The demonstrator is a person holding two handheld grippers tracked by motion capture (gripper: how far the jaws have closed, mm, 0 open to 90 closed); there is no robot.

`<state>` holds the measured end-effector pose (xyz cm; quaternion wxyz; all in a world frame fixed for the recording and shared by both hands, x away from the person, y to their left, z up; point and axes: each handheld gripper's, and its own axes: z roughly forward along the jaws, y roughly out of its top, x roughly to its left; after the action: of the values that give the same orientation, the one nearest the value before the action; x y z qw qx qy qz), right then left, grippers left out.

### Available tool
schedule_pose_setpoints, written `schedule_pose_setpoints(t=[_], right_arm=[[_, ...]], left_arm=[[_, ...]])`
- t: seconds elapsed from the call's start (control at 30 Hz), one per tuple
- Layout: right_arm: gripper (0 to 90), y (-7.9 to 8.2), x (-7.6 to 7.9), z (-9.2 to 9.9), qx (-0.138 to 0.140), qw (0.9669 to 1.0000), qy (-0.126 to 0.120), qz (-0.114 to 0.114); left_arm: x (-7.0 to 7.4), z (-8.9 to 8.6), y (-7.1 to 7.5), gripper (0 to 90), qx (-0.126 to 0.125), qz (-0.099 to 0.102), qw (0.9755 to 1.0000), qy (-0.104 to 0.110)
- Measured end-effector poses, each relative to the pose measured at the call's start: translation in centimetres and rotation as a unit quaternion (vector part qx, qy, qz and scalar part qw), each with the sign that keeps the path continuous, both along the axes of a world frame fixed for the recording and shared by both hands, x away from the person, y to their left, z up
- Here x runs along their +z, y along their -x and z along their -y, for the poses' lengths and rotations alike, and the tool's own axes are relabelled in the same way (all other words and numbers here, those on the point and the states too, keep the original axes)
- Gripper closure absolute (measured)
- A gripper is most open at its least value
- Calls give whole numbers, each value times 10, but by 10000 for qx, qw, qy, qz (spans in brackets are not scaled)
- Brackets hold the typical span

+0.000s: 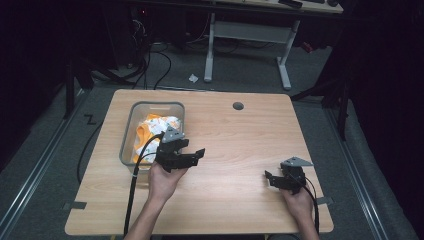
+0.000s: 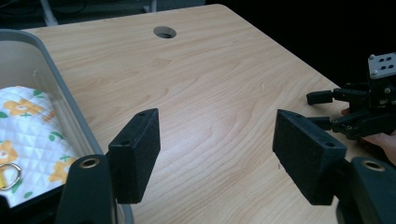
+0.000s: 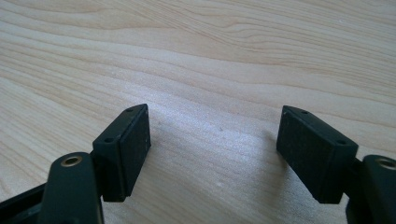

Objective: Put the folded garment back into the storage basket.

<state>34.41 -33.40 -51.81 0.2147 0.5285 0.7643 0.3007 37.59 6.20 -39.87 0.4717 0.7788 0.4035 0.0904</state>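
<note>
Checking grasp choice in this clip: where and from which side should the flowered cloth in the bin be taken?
Probably from above: the clear bin's walls ring the flowered cloth, blocking side approaches. Pinch a raised fold on its crumpled top. The left hand-held gripper, jaws open and empty, is at the bin's right wall, nearest.

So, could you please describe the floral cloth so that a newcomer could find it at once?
Start at the wooden table and go to the clear plastic bin on its left side. The cloth lies bunched inside it: white quilted fabric with orange flowers, the sole patterned item there.
</note>
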Motion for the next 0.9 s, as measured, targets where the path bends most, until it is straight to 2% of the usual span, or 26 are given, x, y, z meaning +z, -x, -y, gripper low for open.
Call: schedule_pose_setpoints(t=[0.5,0.9], right_arm=[[263,0,0,0,1,10000,0,0],[263,0,0,0,6,10000,6,4]], left_arm=[[-8,17,2,326,-205,-56,9998,44],[-16,32,7,325,-360,-81,9993,-44]])
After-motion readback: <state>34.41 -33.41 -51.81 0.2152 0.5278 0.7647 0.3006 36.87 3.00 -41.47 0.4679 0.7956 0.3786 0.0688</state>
